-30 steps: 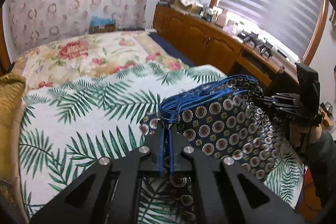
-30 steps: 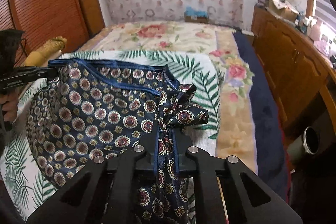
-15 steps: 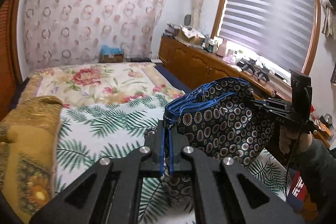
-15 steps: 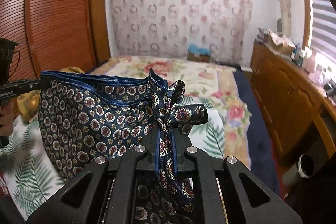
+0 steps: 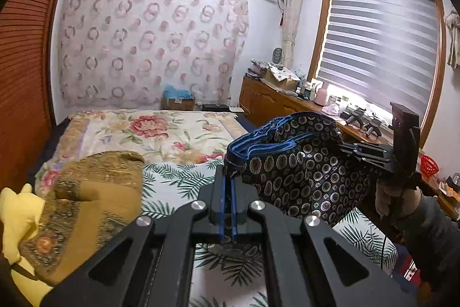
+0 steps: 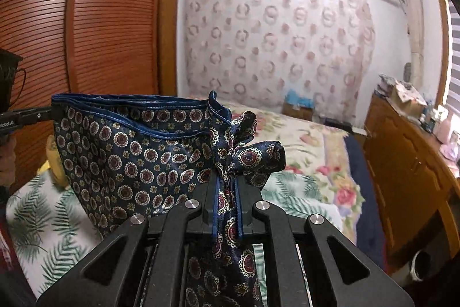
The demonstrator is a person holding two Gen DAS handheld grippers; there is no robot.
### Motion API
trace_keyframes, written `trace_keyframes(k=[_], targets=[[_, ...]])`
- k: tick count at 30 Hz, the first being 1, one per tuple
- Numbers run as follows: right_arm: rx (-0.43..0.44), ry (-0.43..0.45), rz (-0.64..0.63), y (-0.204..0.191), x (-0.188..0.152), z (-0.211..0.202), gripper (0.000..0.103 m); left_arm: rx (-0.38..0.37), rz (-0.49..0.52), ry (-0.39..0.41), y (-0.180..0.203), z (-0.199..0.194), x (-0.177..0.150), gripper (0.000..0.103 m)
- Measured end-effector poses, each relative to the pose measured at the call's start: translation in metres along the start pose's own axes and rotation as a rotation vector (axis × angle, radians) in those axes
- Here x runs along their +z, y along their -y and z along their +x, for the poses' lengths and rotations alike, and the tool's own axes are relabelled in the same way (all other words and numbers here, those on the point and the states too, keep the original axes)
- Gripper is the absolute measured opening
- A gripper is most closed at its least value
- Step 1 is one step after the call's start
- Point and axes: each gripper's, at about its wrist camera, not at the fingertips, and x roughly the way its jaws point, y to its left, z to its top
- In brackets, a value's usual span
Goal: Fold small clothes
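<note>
We are holding the navy patterned cloth (image 5: 302,171) in the air above the bed (image 5: 161,134), stretched between the two grippers. The left gripper (image 5: 228,186) is clamping fully shut on one end of the cloth's blue hem, with the hem bands running back between its fingers. The right gripper (image 6: 227,189) is closing almost completely on the opposite end, where the fabric is bunching into a knot-like fold just ahead of its fingertips. The cloth is hanging doubled, its blue edge running along the top between both grippers, clear of the palm-leaf sheet (image 5: 178,180) covering the near part of the bed.

Beside the bed, on the left gripper's side, an ochre cushion (image 5: 95,192) is lying on the sheet. At the far end of the bed, a cardboard box (image 5: 178,102) is standing against the curtain, with blue material showing in its top. On the wooden cabinet (image 6: 402,151) beside the bed, an open carton (image 5: 283,78) is sitting; we cannot tell its contents.
</note>
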Motion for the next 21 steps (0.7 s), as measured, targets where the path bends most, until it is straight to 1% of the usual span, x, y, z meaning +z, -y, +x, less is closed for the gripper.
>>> trace_keyframes(k=[2, 3, 5, 7, 8, 10, 11, 13, 15, 17, 19, 21], targets=[[0.02, 0.001, 0.004, -0.006, 0.004, 0.002, 0.006, -0.004, -0.009, -0.002, -0.001, -0.005, -0.001, 0.0], [0.034, -0.008, 0.018, -0.007, 0.004, 0.002, 0.006, -0.005, -0.006, -0.008, -0.001, -0.003, 0.0, 0.0], [0.035, -0.015, 0.019, -0.011, 0.003, -0.001, 0.006, -0.002, 0.0, -0.032, -0.001, 0.008, -0.001, 0.0], [0.015, -0.041, 0.019, -0.009, -0.006, -0.003, 0.006, -0.009, 0.001, -0.085, -0.001, 0.033, -0.002, 0.001], [0.005, -0.058, 0.028, -0.006, -0.011, -0.002, 0.006, -0.012, -0.004, -0.124, -0.001, 0.053, -0.004, 0.002], [-0.024, -0.102, 0.057, 0.006, -0.028, 0.002, 0.006, -0.013, 0.006, -0.167, -0.001, 0.077, -0.01, 0.006], [-0.037, -0.124, 0.07, 0.013, -0.037, 0.005, 0.006, -0.018, 0.014, -0.199, 0.001, 0.093, -0.014, 0.007], [-0.06, -0.177, 0.092, 0.025, -0.055, 0.016, 0.006, -0.024, 0.009, -0.28, -0.003, 0.125, -0.026, 0.013], [-0.086, -0.23, 0.1, 0.036, -0.072, 0.032, 0.006, -0.016, -0.004, -0.344, -0.008, 0.146, -0.038, 0.016], [-0.11, -0.276, 0.115, 0.048, -0.087, 0.044, 0.006, -0.016, -0.005, -0.387, -0.008, 0.158, -0.048, 0.017], [-0.126, -0.295, 0.124, 0.057, -0.096, 0.05, 0.006, 0.002, 0.001, -0.426, -0.008, 0.168, -0.059, 0.019], [-0.139, -0.309, 0.121, 0.062, -0.1, 0.052, 0.006, 0.004, -0.009, -0.463, -0.009, 0.178, -0.066, 0.02]])
